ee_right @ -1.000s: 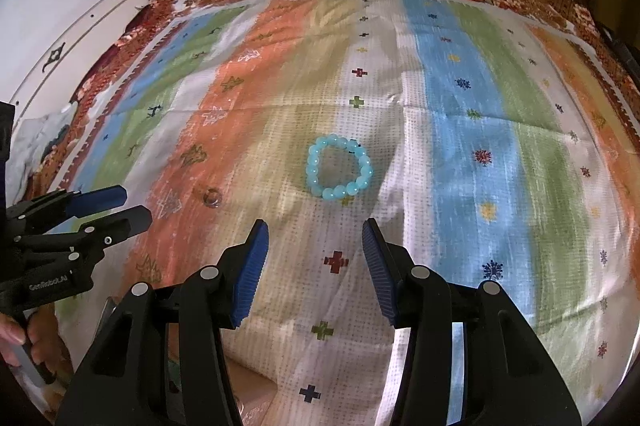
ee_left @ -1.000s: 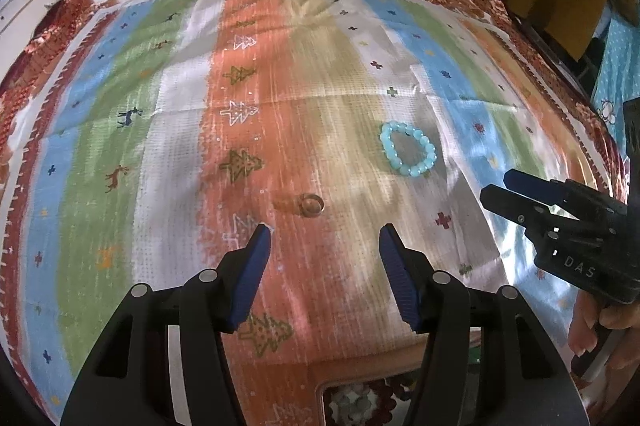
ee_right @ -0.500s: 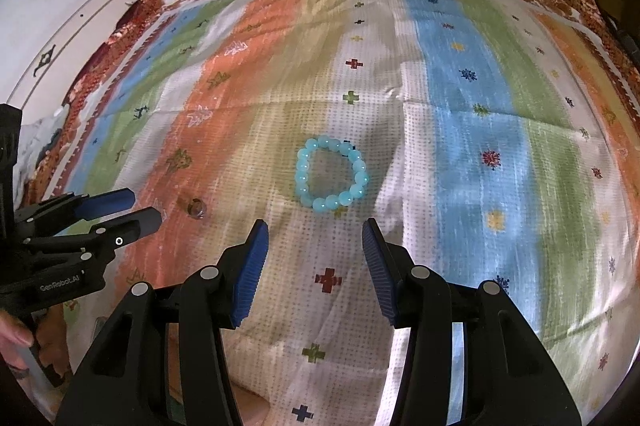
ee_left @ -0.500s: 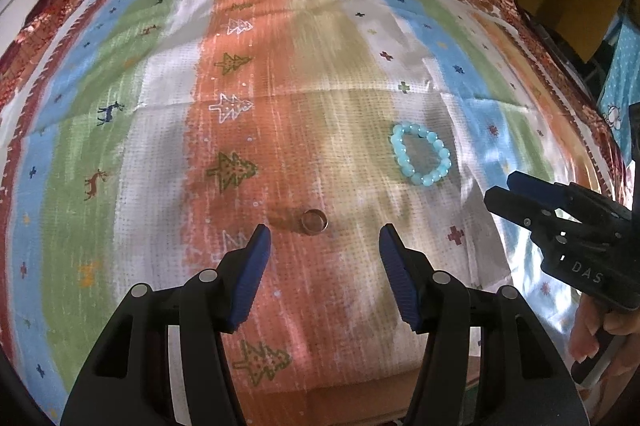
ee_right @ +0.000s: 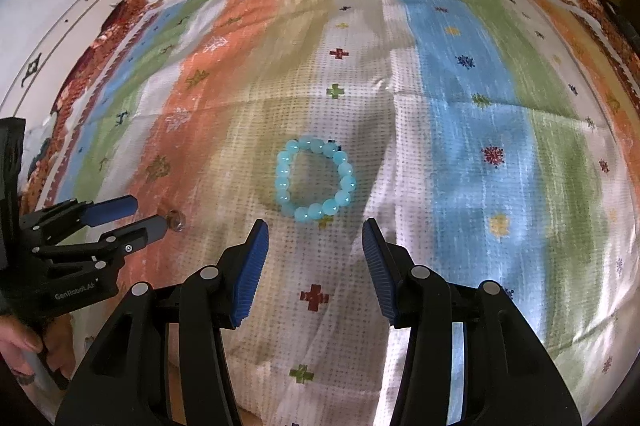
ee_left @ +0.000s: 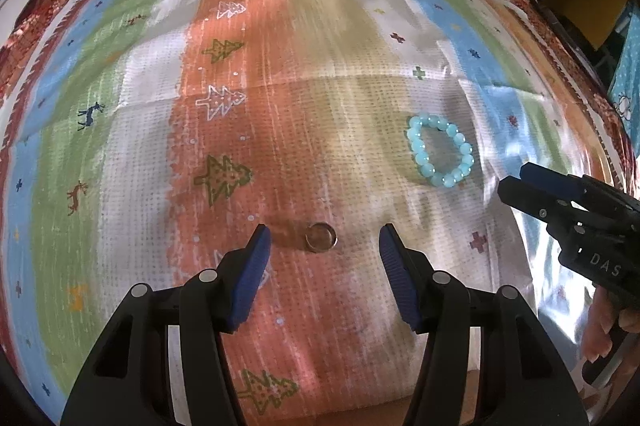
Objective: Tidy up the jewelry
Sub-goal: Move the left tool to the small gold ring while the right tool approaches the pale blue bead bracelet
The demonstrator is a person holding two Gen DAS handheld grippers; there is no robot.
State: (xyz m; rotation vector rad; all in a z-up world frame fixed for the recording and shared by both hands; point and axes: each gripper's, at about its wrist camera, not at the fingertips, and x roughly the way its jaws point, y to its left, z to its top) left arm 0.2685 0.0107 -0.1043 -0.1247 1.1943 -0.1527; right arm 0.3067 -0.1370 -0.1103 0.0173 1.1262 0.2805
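Fingers of the left gripper (ee_left: 324,240) stand spread wide with nothing between the blue pads (ee_left: 250,274). A small round metal ring (ee_left: 320,237) lies flat on the cloth right in the gap between the two fingertips, a little nearer the left one, touching neither. From the right wrist view the same left gripper (ee_right: 142,216) comes in from the side, its tips released and reaching just up to the ring (ee_right: 175,218), which shows only as a small dark glint past the nearer tip.

The right gripper (ee_right: 315,232) is likewise released, its blue ribbed pads (ee_right: 378,270) apart and holding nothing. A bracelet of round translucent turquoise beads (ee_right: 316,179) lies flat as a closed loop just ahead of its tips, centred on the gap, close to the tips but not between them. In the left wrist view this bracelet (ee_left: 440,155) sits ahead and to the right of the left jaws, well apart from the ring, with the right gripper (ee_left: 516,181) near its right side, tips pointing toward it.

Everything rests on a striped woven cloth (ee_left: 120,145) in orange, green, blue and white with small tree and cross motifs and a floral border.
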